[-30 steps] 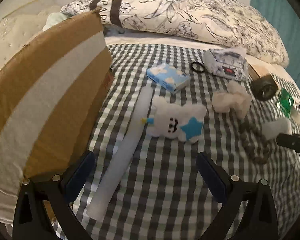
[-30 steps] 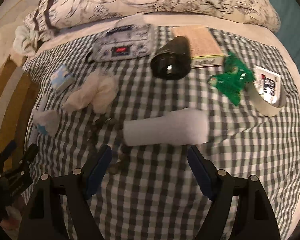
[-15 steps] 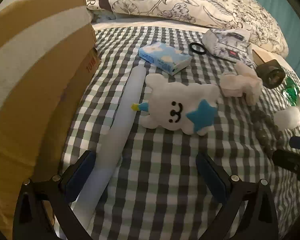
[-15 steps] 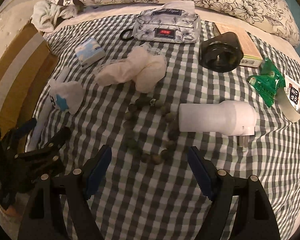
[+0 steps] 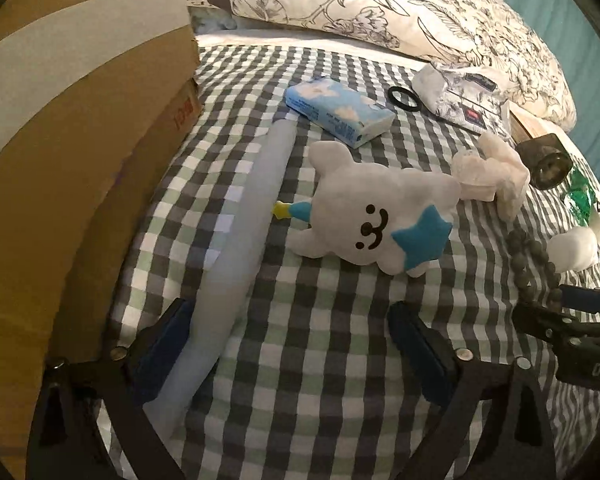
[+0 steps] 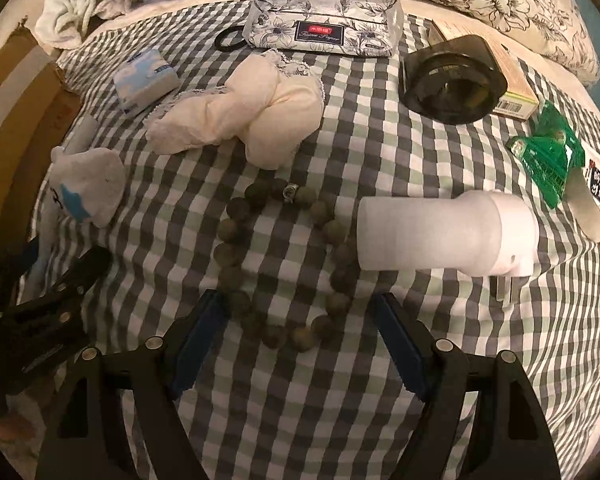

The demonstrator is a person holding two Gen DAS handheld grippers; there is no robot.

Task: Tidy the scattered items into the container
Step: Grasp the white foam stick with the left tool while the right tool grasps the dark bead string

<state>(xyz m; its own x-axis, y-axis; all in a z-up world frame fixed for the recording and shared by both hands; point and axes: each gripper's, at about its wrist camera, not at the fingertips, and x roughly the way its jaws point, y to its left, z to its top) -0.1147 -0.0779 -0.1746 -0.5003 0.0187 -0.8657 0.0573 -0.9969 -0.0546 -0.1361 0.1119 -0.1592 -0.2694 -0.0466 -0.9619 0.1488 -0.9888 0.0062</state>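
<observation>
Left gripper (image 5: 288, 344) closing, foam tube (image 5: 240, 240) between jaws, ungripped. Right gripper (image 6: 296, 344) wide over beads (image 6: 284, 264). Nothing boxed yet; box (image 5: 80, 140) frame left.

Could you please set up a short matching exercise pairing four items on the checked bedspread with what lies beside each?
Things:
1. plush toy
2. bead string
3. tissue pack
4. black jar

Places:
A. beside the black ring
B. lying against the flat box
C. beside the pale tube
D. touching the white plug-in device

Pairs: 1-C, 2-D, 3-A, 4-B
</observation>
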